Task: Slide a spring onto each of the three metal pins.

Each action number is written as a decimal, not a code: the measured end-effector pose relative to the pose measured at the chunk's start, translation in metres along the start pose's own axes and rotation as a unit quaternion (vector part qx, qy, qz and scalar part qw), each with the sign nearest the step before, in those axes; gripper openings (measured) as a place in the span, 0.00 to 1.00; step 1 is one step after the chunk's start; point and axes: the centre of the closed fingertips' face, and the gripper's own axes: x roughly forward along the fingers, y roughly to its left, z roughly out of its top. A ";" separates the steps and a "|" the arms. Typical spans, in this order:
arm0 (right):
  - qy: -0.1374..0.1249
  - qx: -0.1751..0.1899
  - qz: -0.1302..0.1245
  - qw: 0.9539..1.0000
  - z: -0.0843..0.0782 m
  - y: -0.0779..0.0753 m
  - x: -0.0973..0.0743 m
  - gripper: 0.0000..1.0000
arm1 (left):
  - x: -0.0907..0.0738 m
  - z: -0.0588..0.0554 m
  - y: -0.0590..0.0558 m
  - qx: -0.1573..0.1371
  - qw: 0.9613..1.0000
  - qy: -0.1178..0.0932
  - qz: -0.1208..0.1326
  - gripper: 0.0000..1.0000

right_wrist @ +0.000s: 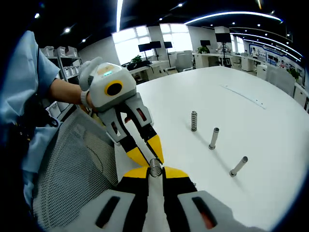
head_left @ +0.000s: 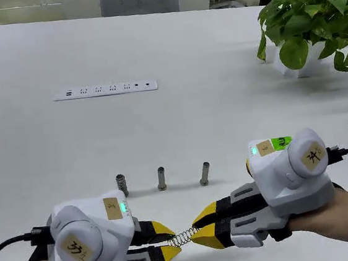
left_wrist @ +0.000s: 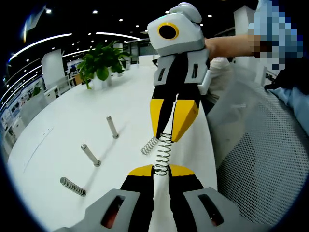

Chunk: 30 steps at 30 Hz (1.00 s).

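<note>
gripping one spring (head_left: 184, 236) between both tongs, i hold it just above the near edge of the white table (head_left: 233, 99). my left gripper (head_left: 167, 241) is closed to a narrow gap on one end of the coil. my right gripper (head_left: 201, 228) is pinched on the other end, so the spring hangs between the yellow tips. in the left gripper view a second spring (left_wrist: 149, 145) seems to lie on the table just beside the held one. beyond the tips the three metal pins stand in a row. the left pin (head_left: 122, 184) already wears a spring, while the middle pin (head_left: 161, 178) and the right pin (head_left: 204, 173) are bare. by my reading, one of three is done, and this is the pick-up and alignment for the second. next, one gripper should let go. the other must turn the coil upright, bring its open end over a bare pin's top and lower it straight. a tilted coil would likely catch on the tip or knock the pin over.
</note>
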 end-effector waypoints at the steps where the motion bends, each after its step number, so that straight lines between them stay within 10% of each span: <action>1: 0.002 -0.006 -0.002 1.000 0.001 0.000 0.000 0.12 | 0.001 0.000 0.000 0.000 1.000 0.001 0.000 0.10; 20: 0.015 -0.046 -0.002 0.999 0.008 0.003 0.001 0.12 | 0.005 0.002 -0.005 -0.007 1.000 -0.003 -0.005 0.09; 30: 0.097 -0.151 0.021 0.984 0.003 0.002 -0.004 0.23 | 0.006 0.006 -0.008 0.003 1.000 -0.006 -0.015 0.09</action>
